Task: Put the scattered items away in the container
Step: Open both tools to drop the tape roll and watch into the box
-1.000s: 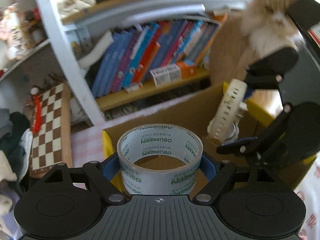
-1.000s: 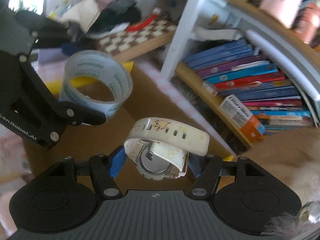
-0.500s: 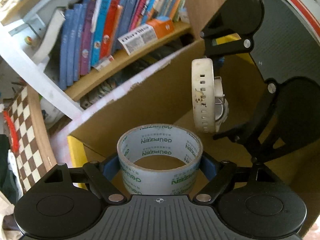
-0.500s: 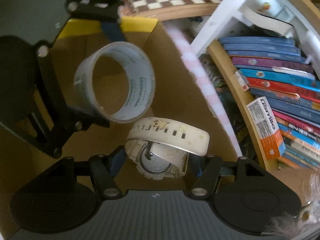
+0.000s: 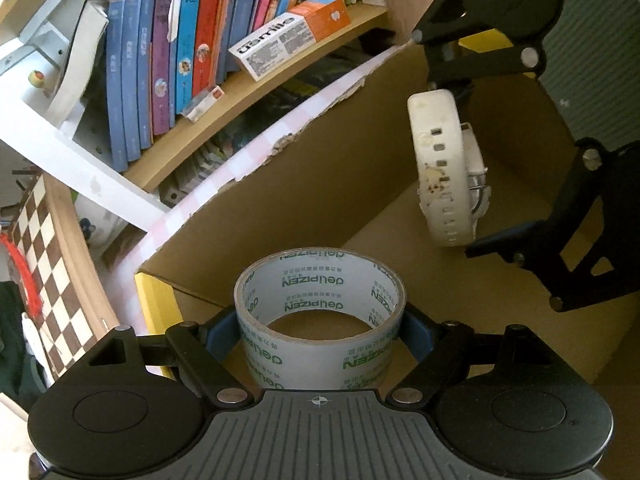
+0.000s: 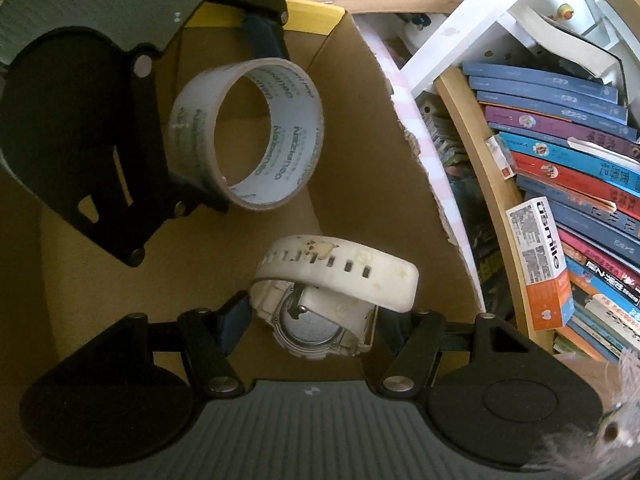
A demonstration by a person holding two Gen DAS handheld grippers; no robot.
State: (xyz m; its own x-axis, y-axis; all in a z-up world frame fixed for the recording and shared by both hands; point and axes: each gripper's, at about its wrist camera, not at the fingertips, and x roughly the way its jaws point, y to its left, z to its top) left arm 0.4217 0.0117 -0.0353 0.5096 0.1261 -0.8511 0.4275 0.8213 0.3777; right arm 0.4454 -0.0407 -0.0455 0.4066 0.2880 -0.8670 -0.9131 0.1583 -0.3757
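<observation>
Tape roll (image 5: 320, 316) sits pinched in my left gripper (image 5: 319, 334), white watch (image 6: 332, 292) clamped in my right gripper (image 6: 314, 320). I hold both over the open cardboard box (image 5: 304, 184), seemingly just above its floor, beside the bookshelf (image 5: 248, 80).

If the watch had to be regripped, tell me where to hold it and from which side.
Grip the watch across its case, as the right gripper does now, coming from the caseback side. The case is the rigid, flat-sided part. The strap loops into a soft curved band above it and would likely flex or slip between the fingers.
</observation>
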